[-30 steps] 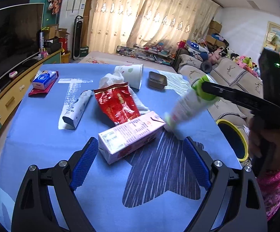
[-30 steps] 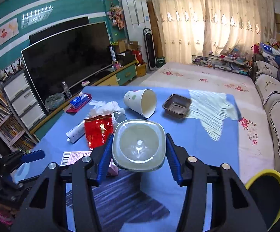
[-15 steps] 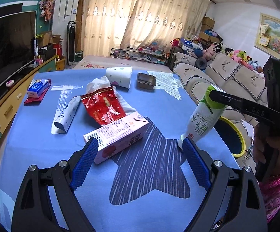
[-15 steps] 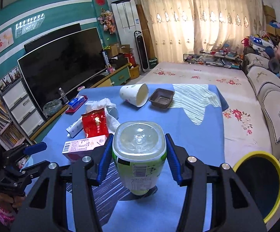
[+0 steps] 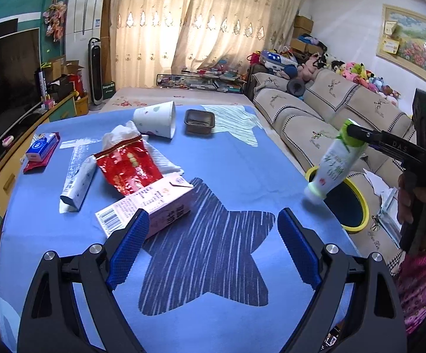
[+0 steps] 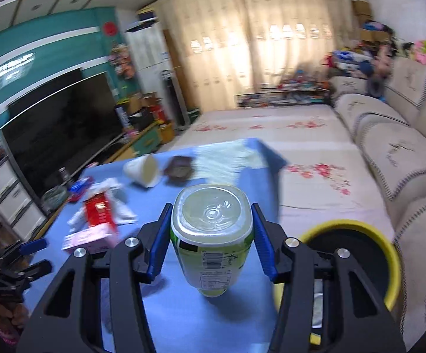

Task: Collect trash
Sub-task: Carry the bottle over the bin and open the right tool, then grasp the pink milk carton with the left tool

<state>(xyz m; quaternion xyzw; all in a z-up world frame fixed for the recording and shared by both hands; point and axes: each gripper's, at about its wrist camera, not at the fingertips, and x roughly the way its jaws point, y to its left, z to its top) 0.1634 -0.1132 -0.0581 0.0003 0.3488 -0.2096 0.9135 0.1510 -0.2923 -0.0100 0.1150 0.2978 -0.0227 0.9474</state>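
Blue-padded left gripper (image 5: 210, 247) hangs wide open over the table (image 5: 236, 161), nothing between its fingers, pink carton (image 5: 151, 203) just beyond. Right gripper (image 6: 211, 241) clamps a green-white bottle (image 6: 213, 235), tilted in the air above the table edge beside the yellow-rimmed bin (image 6: 360, 253). Farther: red bag (image 5: 127, 167), cup (image 5: 155, 119), brown tray (image 5: 199, 121).

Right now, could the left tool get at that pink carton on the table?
Probably yes. The left tool is open and holds nothing, and the pink carton lies flat just beyond its left finger, with nothing between them on the blue table.
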